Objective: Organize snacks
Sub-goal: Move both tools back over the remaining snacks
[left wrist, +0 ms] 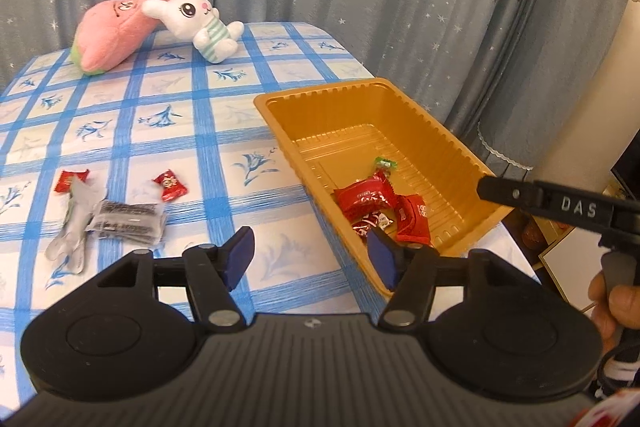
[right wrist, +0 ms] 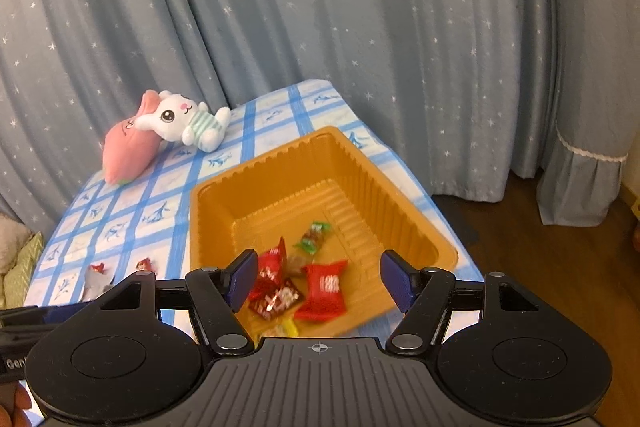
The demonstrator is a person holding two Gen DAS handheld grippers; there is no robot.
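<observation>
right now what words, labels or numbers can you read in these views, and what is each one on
"DAS": raised letters on the black arm of the right claw, in the left wrist view.
"Gen", cut off by the picture edge: white print on the black arm of the left claw, in the right wrist view.
Red foil snack packets in the gold plastic tray: white print, too blurred to read.
Red wrapped candies on the blue checked tablecloth: print too small to read.
</observation>
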